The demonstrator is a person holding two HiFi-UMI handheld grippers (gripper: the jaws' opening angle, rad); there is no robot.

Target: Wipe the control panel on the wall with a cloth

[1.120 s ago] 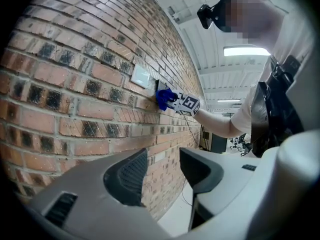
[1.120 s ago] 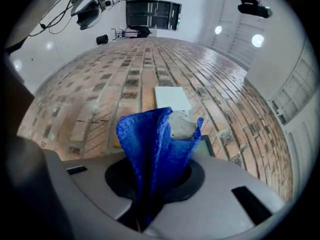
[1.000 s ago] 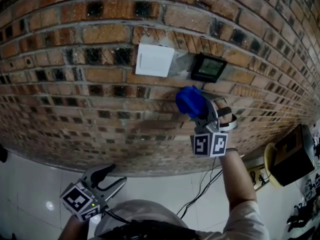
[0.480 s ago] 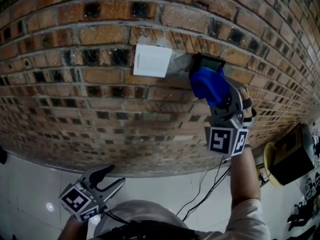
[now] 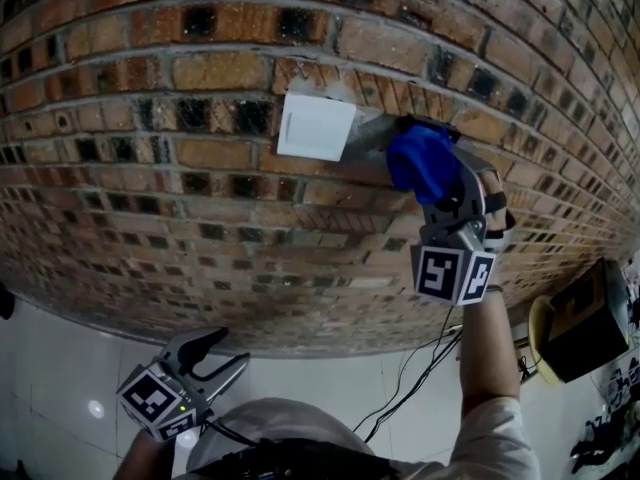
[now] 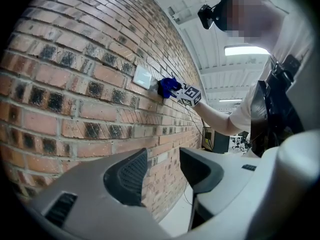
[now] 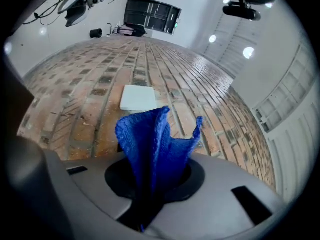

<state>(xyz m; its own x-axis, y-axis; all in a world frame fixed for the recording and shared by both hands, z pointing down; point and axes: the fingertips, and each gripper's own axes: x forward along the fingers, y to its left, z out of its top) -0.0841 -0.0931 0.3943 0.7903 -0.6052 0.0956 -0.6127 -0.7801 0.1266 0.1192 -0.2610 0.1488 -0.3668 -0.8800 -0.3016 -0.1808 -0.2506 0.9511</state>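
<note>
The black control panel point(image 5: 421, 124) is set in the brick wall, and only its top edge shows above a blue cloth point(image 5: 424, 162). My right gripper point(image 5: 436, 180) is shut on the blue cloth point(image 7: 152, 139) and presses it against the panel. The bunched cloth hides the panel in the right gripper view. A white switch plate point(image 5: 315, 126) sits just left of the panel, and this white plate point(image 7: 138, 98) lies beyond the cloth. My left gripper point(image 5: 218, 359) hangs low and left, open, away from the wall. Its jaws point(image 6: 157, 169) hold nothing; the cloth point(image 6: 167, 86) shows far off.
The brick wall point(image 5: 150, 198) fills most of the head view. Dark cables point(image 5: 410, 368) hang below the panel near my right forearm. A dark box with a yellow part point(image 5: 575, 318) stands at the right on the white floor point(image 5: 60, 368).
My right gripper has carried the cloth up and to the right, from below the panel onto the panel, covering it. The left gripper has stayed put.
</note>
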